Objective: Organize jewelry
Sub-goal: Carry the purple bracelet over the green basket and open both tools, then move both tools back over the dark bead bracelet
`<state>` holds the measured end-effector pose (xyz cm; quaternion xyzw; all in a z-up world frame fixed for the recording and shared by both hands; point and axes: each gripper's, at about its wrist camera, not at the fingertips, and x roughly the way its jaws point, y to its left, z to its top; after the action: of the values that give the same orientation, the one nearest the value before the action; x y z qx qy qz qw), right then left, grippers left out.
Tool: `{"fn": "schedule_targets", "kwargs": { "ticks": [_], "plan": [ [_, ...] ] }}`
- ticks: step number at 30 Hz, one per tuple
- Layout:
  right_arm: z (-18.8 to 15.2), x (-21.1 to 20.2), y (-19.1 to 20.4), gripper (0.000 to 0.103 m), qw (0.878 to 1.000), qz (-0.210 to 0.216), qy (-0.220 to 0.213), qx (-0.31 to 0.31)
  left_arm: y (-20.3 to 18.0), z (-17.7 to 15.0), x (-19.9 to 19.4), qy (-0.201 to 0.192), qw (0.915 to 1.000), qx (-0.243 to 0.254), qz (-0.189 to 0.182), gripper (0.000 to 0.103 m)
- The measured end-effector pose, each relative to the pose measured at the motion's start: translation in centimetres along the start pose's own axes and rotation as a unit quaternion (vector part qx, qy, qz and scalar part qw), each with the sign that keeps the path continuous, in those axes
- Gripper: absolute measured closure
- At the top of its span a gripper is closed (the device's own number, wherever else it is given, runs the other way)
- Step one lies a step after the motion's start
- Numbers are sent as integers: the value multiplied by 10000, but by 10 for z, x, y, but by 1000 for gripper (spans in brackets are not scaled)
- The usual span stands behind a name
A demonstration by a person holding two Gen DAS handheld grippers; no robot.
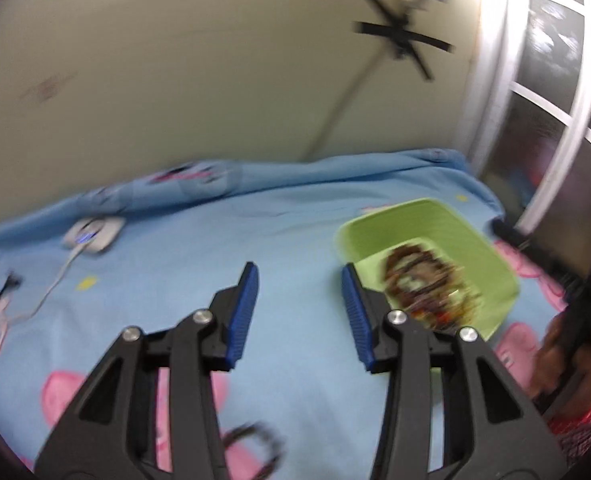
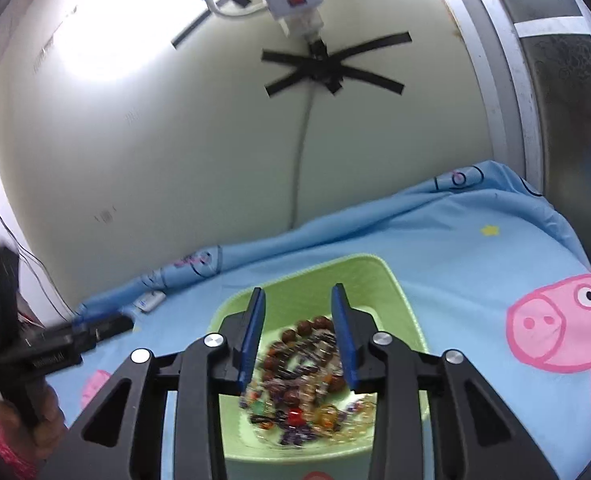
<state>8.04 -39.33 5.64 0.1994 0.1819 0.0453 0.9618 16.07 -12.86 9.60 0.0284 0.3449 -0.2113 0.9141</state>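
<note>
Listing the moment's contents, item by item.

Right gripper: hanging directly over the green bin, jaws spread wide, nothing lying between the blue pads.

Left gripper: hovering above the blue cartoon-print bedsheet, just left of the bin, jaws likewise parted and holding nothing.

Jewelry pile: sitting heaped in the bottom of the bin, a tangle of brown bead strands, darker cords and small coloured stones in red, orange and green. Blur is smearing the finer pieces, so single items are hard to separate.

Loose dark cord loop: lying on the sheet apart from the bin, near the base of the left gripper; whether it is a bracelet or a necklace cannot be told.

Incidentals: a white device with a cable resting at the sheet's far left; black tape crossing on the wall.

Step in hand, as judged: the right gripper appears to be lining up to pick from the heap, with sorting barely begun.

Next move, as judged: lowering onto one distinct strand, likely the brown beads at the top of the pile, and closing on it alone so the tangle is not dragged up too.
</note>
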Motion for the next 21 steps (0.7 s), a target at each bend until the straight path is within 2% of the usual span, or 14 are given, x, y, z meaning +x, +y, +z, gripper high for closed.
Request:
{"fn": "schedule_targets", "kwargs": {
  "ticks": [5, 8, 10, 12, 16, 18, 21],
  "plan": [
    [-10, -6, 31, 88, 9974, 675, 183, -196, 77, -44, -26, 216, 9954, -722, 593, 62],
    [-31, 3, 68, 88, 9896, 1092, 685, -639, 107, -69, -36, 372, 9903, -1099, 760, 62],
    [-45, 10, 88, 88, 9832, 1260, 951, -917, 115, -83, -41, 445, 9887, -1226, 742, 62],
    [-64, 18, 111, 88, 9731, 1432, 1326, -1226, 115, -94, -44, 510, 9883, -1277, 666, 62],
    [-94, 36, 142, 88, 9532, 1416, 1995, -1776, 96, -105, -45, 590, 9923, -1055, 264, 62],
    [-103, 45, 151, 88, 9454, 1400, 2230, -1921, 83, -105, -38, 661, 9944, -816, 146, 62],
    [-108, 56, 160, 88, 9402, 1294, 2380, -2064, 68, -107, -27, 775, 9950, -628, -38, 62]
  ]
}}
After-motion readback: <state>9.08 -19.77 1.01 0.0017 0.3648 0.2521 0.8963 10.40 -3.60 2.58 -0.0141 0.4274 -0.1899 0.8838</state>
